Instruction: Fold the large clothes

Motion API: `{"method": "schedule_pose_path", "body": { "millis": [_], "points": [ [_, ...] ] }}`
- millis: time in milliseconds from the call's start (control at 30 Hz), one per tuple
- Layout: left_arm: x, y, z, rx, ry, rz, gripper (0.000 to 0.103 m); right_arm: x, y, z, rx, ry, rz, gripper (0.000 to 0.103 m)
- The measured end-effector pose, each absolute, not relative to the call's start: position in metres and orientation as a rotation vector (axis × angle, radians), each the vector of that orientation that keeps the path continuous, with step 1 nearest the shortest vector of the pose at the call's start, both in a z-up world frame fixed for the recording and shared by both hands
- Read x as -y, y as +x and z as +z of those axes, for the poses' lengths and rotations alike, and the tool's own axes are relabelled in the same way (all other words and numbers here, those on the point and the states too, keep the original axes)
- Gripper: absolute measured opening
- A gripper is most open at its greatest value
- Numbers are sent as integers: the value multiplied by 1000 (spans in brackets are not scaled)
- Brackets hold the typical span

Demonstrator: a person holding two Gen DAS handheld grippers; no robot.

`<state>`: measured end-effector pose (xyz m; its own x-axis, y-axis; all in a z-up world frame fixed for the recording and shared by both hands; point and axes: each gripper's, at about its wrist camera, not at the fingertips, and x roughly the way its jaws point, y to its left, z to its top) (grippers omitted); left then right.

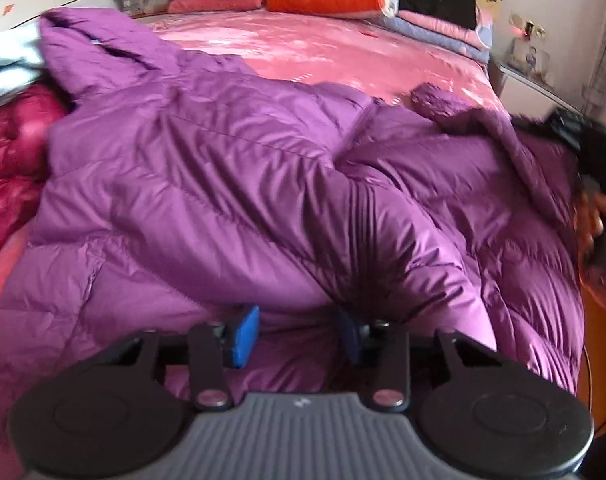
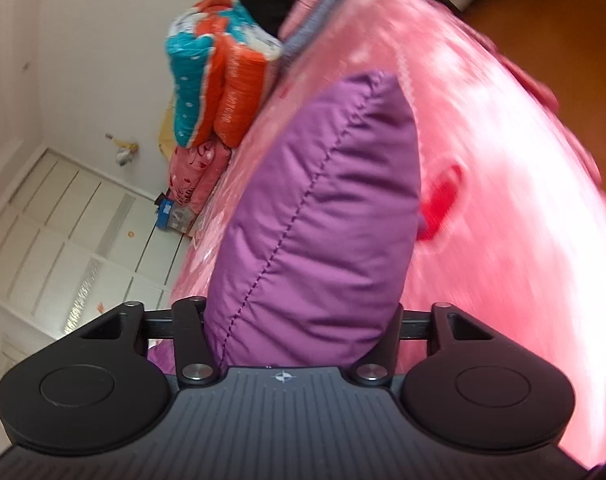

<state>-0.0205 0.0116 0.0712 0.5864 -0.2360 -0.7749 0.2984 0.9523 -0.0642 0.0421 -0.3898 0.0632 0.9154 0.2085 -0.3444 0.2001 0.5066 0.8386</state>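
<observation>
Two grippers are at work on one purple down coat (image 1: pixel 231 184), which lies spread across the pink bedspread (image 1: pixel 323 48), its hood toward the red quilt (image 1: pixel 11 168) on that side of the bed. My right gripper (image 2: pixel 299 320) is clamped on a padded purple sleeve (image 2: pixel 323 208), the puffy fabric bulging up between its jaws and lifted clear of the bedspread. My left gripper (image 1: pixel 299 336) hovers at the near hem of the coat with its blue pads (image 1: pixel 245 334) spread apart; fabric lies between them, but nothing is pinched. I judge the step in hand to be folding the sleeve inward over the body of the coat, an early fold with most of the work ahead. Next, I think, my right gripper needs to carry the sleeve across the coat's middle and lay it flat, while my left one closes on the hem to anchor it, since slippery, springy fabric like this may slide or puff back open.
</observation>
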Motion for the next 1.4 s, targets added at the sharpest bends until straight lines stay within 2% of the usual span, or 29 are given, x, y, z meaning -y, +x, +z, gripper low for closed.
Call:
{"method": "schedule_pose_path", "body": {
  "millis": [267,533,600,667,700,767,867,1200,1400],
  "points": [
    [43,11,56,-905,3,-377,40,419,86,78,-328,1033,-17,47],
    [109,29,38,-870,-92,-350,40,425,105,115,-180,797,-85,47],
    [113,26,33,-860,-103,-314,40,423,107,113,-199,730,-105,51],
    [112,25,33,-855,-104,-314,41,424,108,105,-237,703,-131,73],
    [106,23,34,-859,-114,-325,42,422,110,102,-255,692,-141,80],
    [99,26,38,-886,-143,-341,48,423,110,94,-297,663,-169,103],
    [82,12,52,-888,-154,-381,60,432,104,92,-344,684,-187,102],
    [-3,-65,120,-770,-122,-434,67,442,18,104,-408,834,-205,103],
    [-72,-76,123,-673,-106,-258,70,414,-72,117,-424,769,-187,103]
  ]
}}
